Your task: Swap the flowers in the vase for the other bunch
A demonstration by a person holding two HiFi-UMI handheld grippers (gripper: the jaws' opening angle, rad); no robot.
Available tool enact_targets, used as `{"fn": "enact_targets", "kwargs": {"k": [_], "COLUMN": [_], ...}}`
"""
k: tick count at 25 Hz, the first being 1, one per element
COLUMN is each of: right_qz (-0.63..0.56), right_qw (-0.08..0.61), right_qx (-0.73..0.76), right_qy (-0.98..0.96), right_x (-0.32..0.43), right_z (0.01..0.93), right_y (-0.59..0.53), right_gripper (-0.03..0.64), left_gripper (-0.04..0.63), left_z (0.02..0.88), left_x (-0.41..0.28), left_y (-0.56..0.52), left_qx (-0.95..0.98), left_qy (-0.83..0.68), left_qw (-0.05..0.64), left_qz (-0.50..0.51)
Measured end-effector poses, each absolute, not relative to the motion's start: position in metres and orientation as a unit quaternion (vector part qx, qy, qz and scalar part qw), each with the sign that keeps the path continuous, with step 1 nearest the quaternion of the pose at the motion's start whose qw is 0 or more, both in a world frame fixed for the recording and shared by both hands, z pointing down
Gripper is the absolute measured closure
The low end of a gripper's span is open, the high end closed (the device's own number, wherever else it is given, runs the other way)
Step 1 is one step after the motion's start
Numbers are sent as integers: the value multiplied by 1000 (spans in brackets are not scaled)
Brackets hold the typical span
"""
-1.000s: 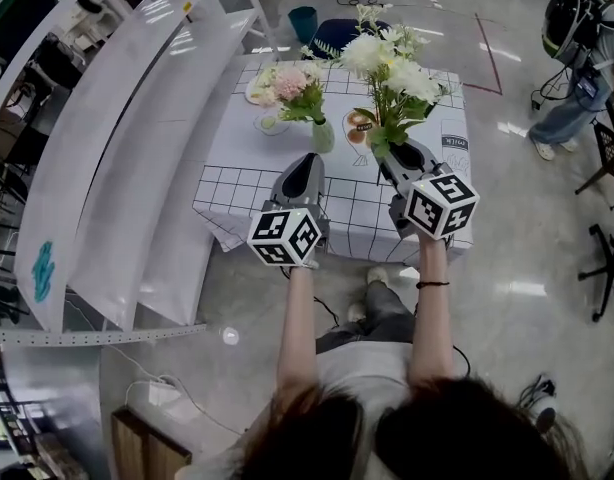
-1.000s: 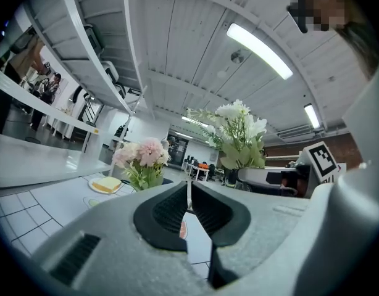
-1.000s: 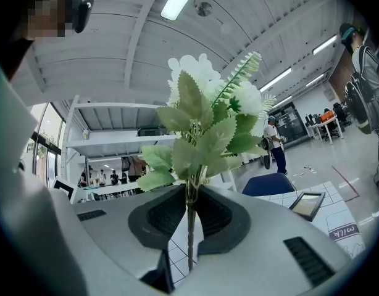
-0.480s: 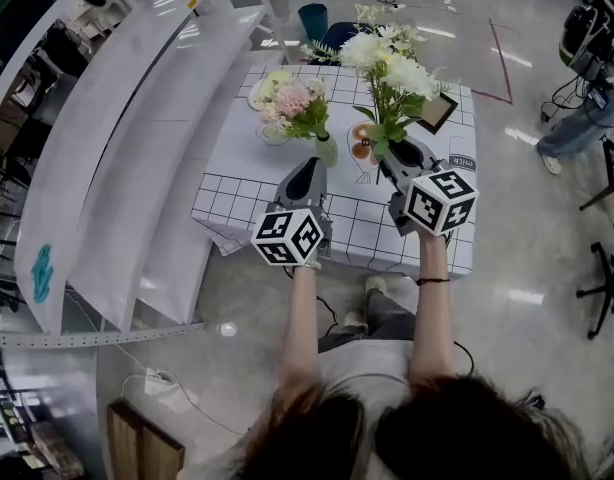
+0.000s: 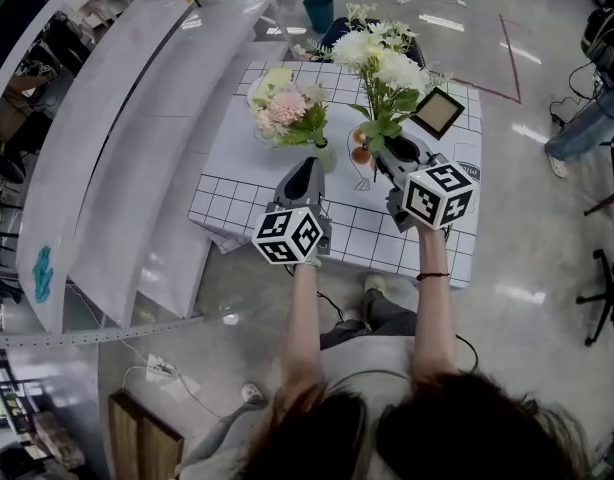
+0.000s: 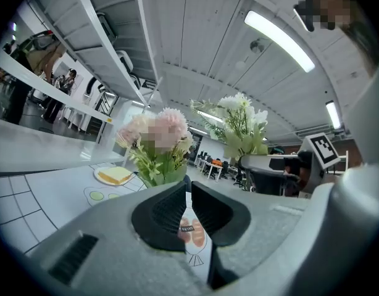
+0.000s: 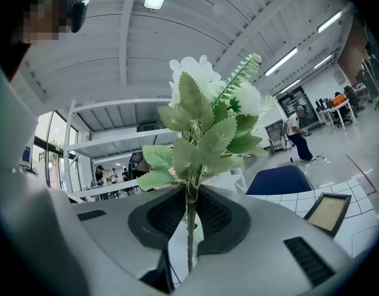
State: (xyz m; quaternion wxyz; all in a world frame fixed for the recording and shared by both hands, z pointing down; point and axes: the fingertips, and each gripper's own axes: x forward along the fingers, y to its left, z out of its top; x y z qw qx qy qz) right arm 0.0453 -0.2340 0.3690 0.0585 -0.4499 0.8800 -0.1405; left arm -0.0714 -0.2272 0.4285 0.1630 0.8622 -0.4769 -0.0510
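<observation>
A bunch of pink flowers (image 5: 285, 111) stands in a small pale vase (image 5: 325, 154) on the table with the white grid cloth (image 5: 237, 193). My left gripper (image 5: 309, 162) is shut and empty, just in front of the vase, which it partly hides. In the left gripper view the pink flowers (image 6: 155, 139) rise right beyond the closed jaws of the left gripper (image 6: 188, 193). My right gripper (image 5: 380, 149) is shut on the stem (image 7: 189, 224) of a white bunch (image 5: 385, 63), held upright to the right of the vase.
A dark picture frame (image 5: 437, 112) lies at the table's back right. A plate with a sandwich (image 6: 115, 176) sits left of the vase. White shelving (image 5: 117, 138) runs along the left. A blue chair (image 7: 282, 180) stands beyond the table.
Both grippers have moved forward over the table's front edge, nearer the vase. The right one still carries the white bunch; the left stays shut.
</observation>
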Motion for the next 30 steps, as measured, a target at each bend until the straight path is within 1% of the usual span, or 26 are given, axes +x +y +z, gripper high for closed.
{"fn": "enact_targets", "kwargs": {"k": [17,27,30], "right_qz": [-151,-164,-163], "right_qw": [45,44,43], "right_qx": [-427,-421,-422], "right_qy": [890,891,891], "right_x": [60,61,62], "right_z": [386,394,395], "right_y": [-264,-275,-279], "right_gripper": [566,566,566], "left_gripper": [566,515,490], "left_z": [460,473,476], "left_x": [-73,-75,-77], "left_y": [-256,-266,-271], "left_qx": [830,819,816], "left_qy": [-525,-537,-540], "left_qw": [179,197,200], "left_qz": [-55,-55,-55]}}
